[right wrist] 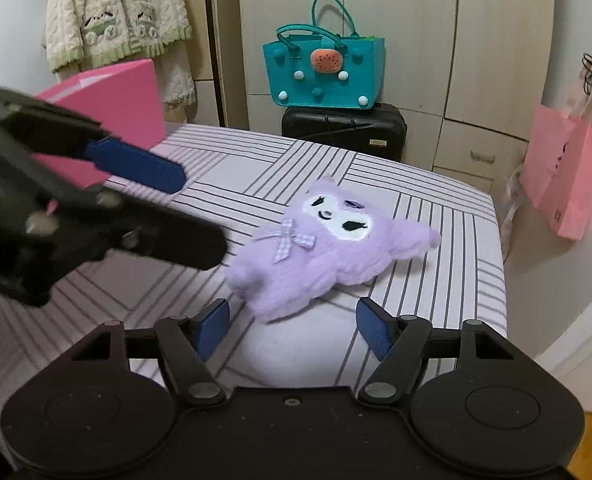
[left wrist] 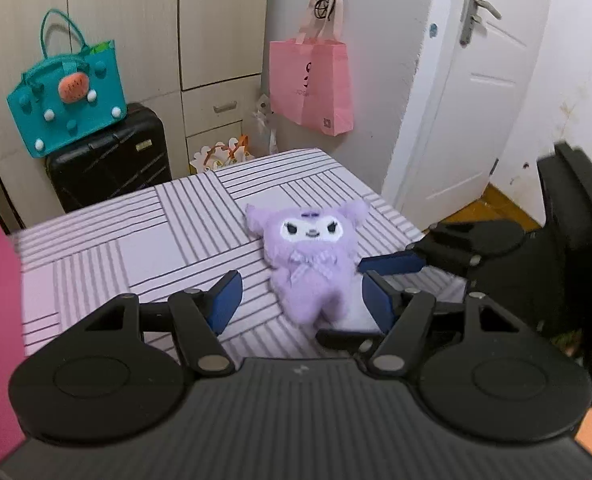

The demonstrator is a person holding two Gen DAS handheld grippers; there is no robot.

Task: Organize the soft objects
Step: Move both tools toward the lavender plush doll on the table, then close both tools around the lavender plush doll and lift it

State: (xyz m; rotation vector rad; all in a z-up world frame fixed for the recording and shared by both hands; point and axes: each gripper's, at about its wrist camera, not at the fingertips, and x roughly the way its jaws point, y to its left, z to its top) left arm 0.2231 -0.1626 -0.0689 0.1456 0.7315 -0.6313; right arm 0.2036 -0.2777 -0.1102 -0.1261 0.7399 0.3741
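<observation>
Right wrist: purple plush toy (right wrist: 328, 248) on bed (right wrist: 436, 280).

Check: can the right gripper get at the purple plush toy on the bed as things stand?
Probably yes. The right gripper is open and the purple plush toy lies flat on the striped bed sheet just ahead of its fingertips, nothing between them. The left gripper is also open, closing in on the same toy and could crowd it.
</observation>
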